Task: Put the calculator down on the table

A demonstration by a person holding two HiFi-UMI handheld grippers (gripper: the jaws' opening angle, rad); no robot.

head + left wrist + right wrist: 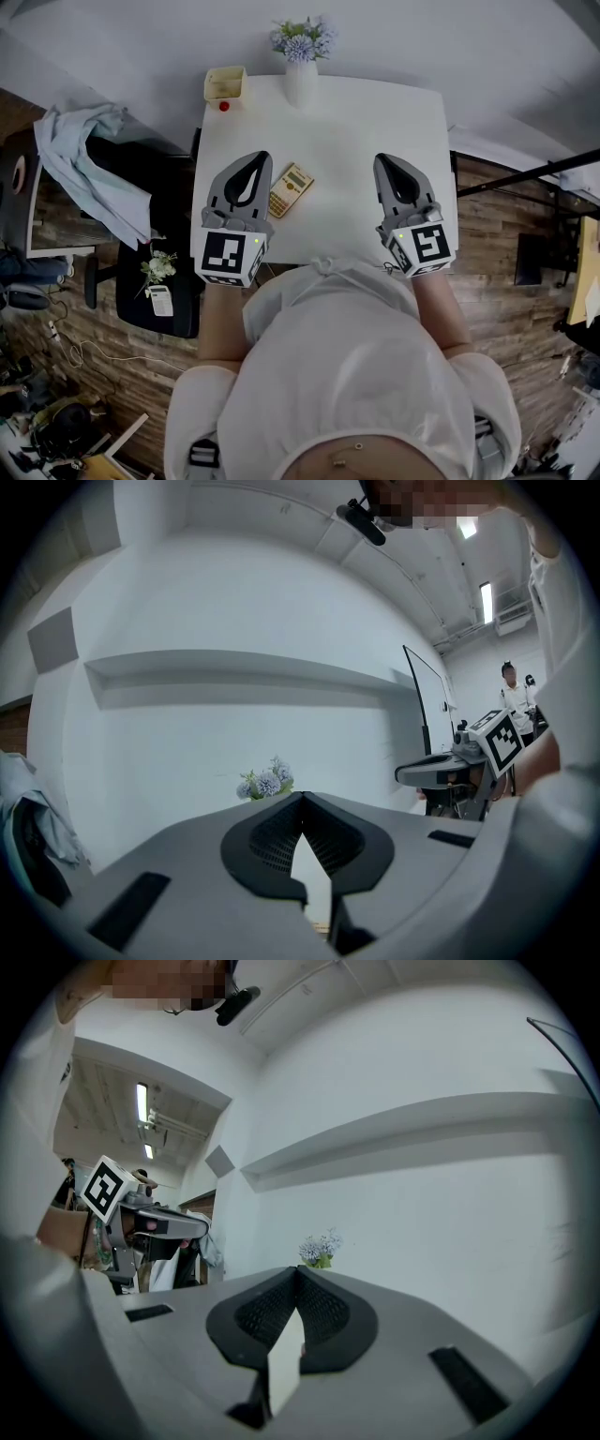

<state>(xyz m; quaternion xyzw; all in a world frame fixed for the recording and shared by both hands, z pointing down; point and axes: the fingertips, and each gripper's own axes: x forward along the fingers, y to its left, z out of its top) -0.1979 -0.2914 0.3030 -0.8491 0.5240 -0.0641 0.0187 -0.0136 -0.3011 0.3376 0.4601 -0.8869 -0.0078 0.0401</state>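
Head view shows me the calculator (291,190) already lying on the table (375,122), left gripper (251,169) and right gripper (394,169) both closed on nothing, so I judge only backing away remains.

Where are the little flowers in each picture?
Head view: the flowers are at the top middle, at the far edge of the table.
Left gripper view: the flowers are just below the middle, a bit left, just above the left tool.
Right gripper view: the flowers are near the middle, just above the right tool.
Shared landmark: the white wall behind them.
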